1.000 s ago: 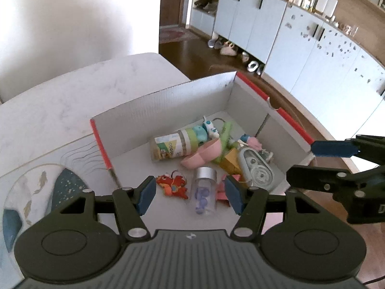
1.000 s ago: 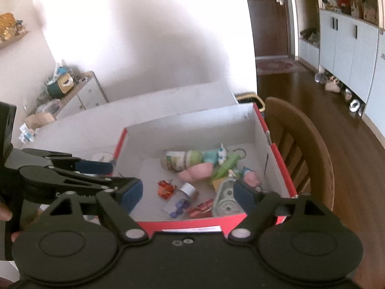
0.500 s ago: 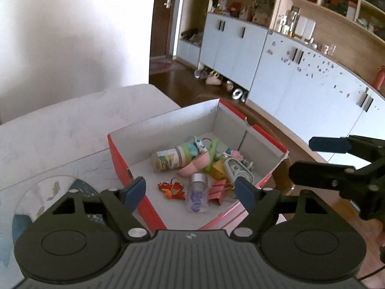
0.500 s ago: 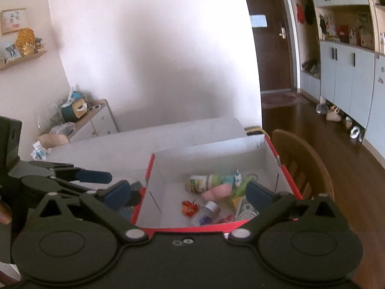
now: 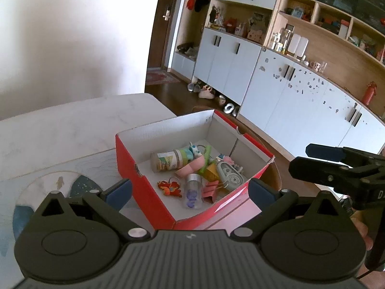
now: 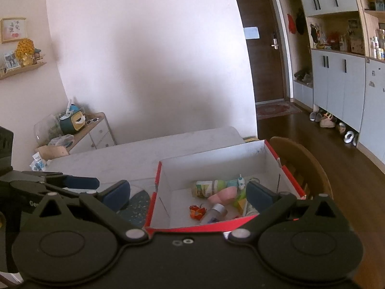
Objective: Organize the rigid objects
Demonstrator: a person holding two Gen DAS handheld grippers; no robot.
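A: How do the jaws stand?
B: Left gripper [image 5: 190,189] and right gripper [image 6: 187,192] both spread wide, holding nothing.

A: And the objects?
B: Inside the red box [image 5: 130,159], ahead of and below both jaws: clear vial [image 5: 192,191], pink clip [image 5: 209,189], bottle [image 5: 168,160].

Daylight overexposes the white wall [image 5: 72,36] at upper left in the left wrist view; fisheye curvature bends cabinets [image 5: 300,91] at right, corners vignetted black.

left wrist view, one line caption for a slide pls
Open left gripper above a red box holding a clear vial, pink clip and toys.
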